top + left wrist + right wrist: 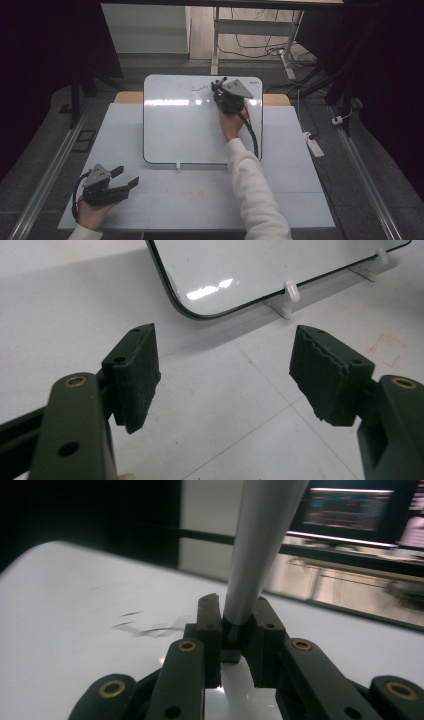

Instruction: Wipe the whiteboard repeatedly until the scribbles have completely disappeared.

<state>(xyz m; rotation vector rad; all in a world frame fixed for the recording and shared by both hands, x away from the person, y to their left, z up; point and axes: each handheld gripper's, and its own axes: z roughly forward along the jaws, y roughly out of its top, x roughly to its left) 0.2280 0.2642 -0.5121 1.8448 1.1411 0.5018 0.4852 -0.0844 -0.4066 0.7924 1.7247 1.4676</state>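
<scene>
A white whiteboard (190,125) leans on small white stands (291,290) at the middle of the table. Near its top edge there are a few dark scribbles (199,88), which also show blurred in the right gripper view (145,627). My right gripper (220,86) is at the board's upper right, just beside the scribbles. It is shut (234,625) on a grey-white marker (260,545), whose dark end sits between the jaws against the board (75,630). My left gripper (126,176) rests low at the table's front left, open (225,375) with nothing between its pads.
The white table (200,200) carries faint red marks (387,349) in front of the board (225,270). A power strip (314,144) and cables lie on the floor to the right. A desk frame (217,45) stands behind the table, and monitors (350,510) glow beyond.
</scene>
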